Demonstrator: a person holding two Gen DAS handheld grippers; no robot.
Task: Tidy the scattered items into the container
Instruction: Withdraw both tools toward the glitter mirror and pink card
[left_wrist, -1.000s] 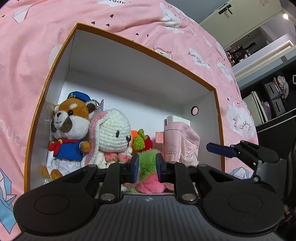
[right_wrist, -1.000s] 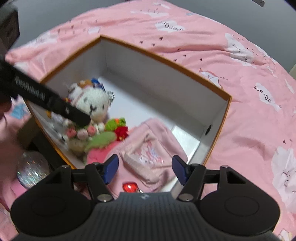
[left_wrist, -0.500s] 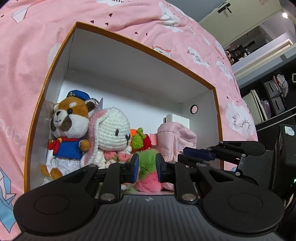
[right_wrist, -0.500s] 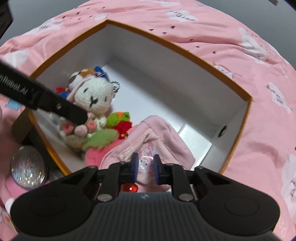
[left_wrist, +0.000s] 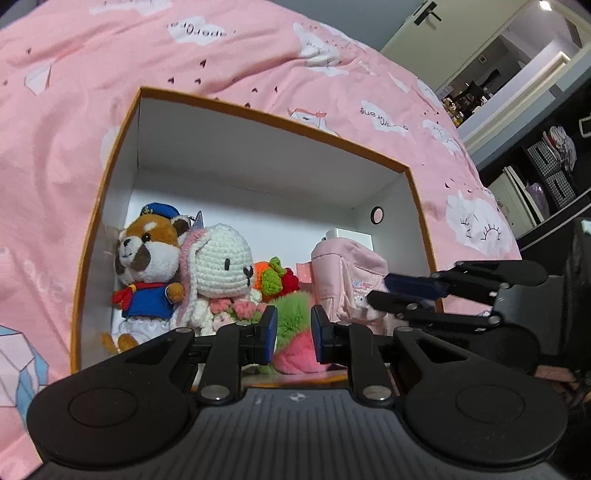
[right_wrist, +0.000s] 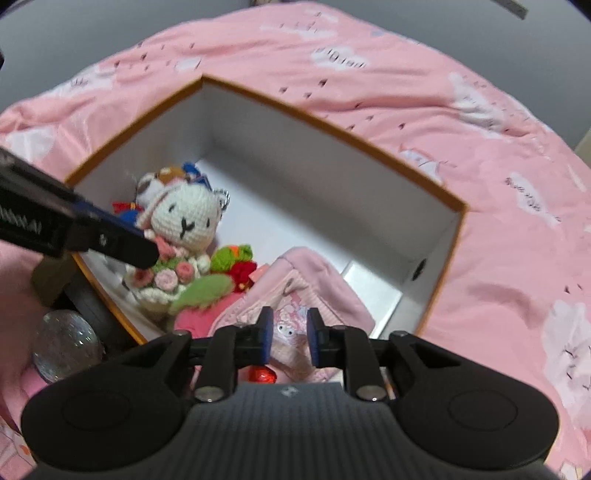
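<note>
Left gripper (left_wrist: 293, 334) clenched, nothing gripped, hovering at the near rim of the box (left_wrist: 273, 118); red panda plush (left_wrist: 147, 266) and crochet bunny (left_wrist: 221, 266) sit ahead-left of it inside. Right gripper (right_wrist: 290, 336) jaws opening, narrow gap, over the pink pouch (right_wrist: 295, 291) already in the box, pads not clearly pressing it. Step looks like release after placing; next move: back out, fetch the glitter ball (right_wrist: 64, 345) outside, left of it

I am seeing a bed (left_wrist: 229, 70) wearing a pink cloud-print cover. An orange-rimmed box (left_wrist: 280, 122) is sitting directly on it; I am noting a glittery ball (right_wrist: 64, 343) lying beside the box.
</note>
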